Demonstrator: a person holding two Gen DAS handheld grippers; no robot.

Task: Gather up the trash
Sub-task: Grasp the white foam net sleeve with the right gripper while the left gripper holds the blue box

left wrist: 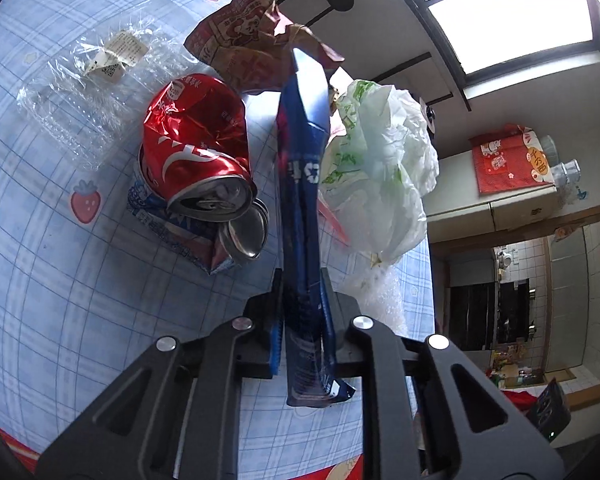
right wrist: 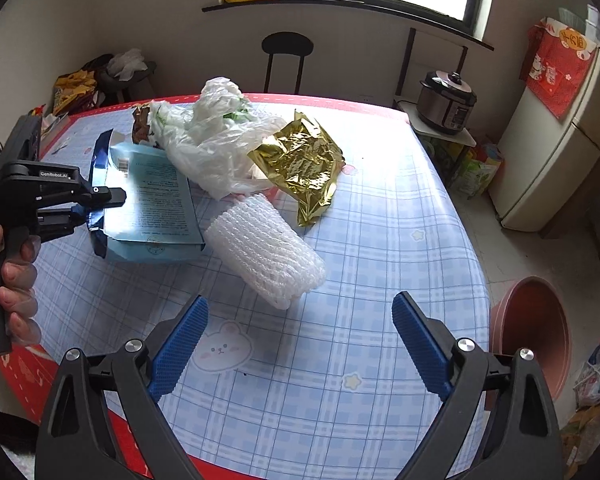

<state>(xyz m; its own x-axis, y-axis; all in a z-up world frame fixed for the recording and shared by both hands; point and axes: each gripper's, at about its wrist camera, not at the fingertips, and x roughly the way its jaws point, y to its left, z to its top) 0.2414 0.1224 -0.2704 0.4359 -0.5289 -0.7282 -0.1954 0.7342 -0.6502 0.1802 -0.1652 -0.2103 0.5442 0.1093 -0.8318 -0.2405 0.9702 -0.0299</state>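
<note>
My left gripper (left wrist: 302, 280) is shut on a flattened blue carton (left wrist: 302, 184), held edge-on above the table. In the right wrist view the left gripper (right wrist: 100, 204) shows at the left, clamping the carton (right wrist: 152, 196) by its near edge. My right gripper (right wrist: 300, 320) is open and empty above the table's front part. A white foam net sleeve (right wrist: 264, 252) lies just ahead of it. A gold foil wrapper (right wrist: 300, 160) and a white plastic bag (right wrist: 216, 140) lie further back. A crushed red can (left wrist: 196, 152) lies left of the carton.
A clear plastic clamshell (left wrist: 84, 100) and a brown paper wrapper (left wrist: 252, 52) lie on the checked tablecloth (right wrist: 340, 380). A pink bin (right wrist: 532, 336) stands on the floor right of the table. A chair (right wrist: 286, 60), rice cooker (right wrist: 446, 100) and fridge (right wrist: 560, 152) stand beyond.
</note>
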